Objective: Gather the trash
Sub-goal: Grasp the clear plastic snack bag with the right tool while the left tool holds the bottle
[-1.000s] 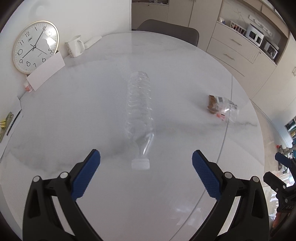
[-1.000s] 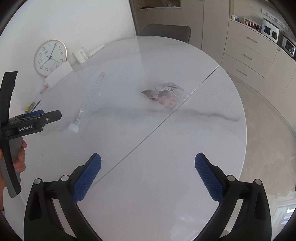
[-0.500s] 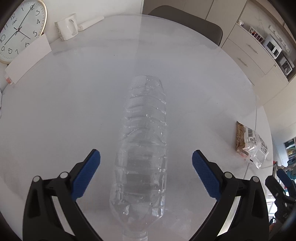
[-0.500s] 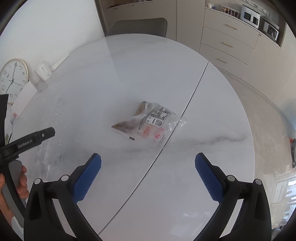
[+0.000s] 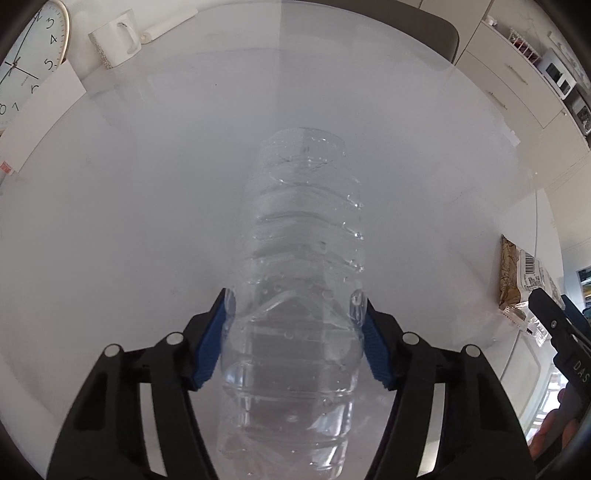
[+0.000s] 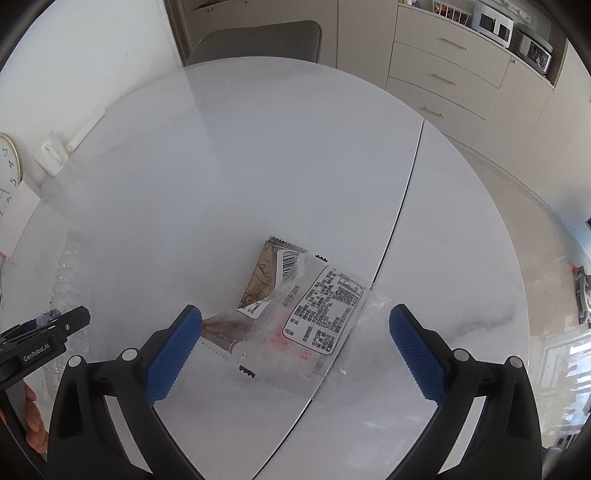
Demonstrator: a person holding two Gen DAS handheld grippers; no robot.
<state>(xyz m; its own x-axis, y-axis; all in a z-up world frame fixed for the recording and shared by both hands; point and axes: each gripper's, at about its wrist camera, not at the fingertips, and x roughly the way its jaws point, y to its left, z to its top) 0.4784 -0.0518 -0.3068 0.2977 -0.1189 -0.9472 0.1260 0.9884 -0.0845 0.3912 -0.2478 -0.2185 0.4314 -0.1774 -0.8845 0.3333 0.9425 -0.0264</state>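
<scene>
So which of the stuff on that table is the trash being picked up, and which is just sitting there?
Trash:
- bottle, clear plastic, lying down, pinched by the left gripper
- wrapper, crumpled, between the open fingers of the right gripper

Just sitting there:
- clock against the wall
- mug
- card leaning by the clock

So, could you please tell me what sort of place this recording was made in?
Most likely a home dining area beside a kitchen. A round white marble table has a grey chair pulled up to it, and cream drawers behind carry a small white oven. A wall clock leans nearby.
</scene>
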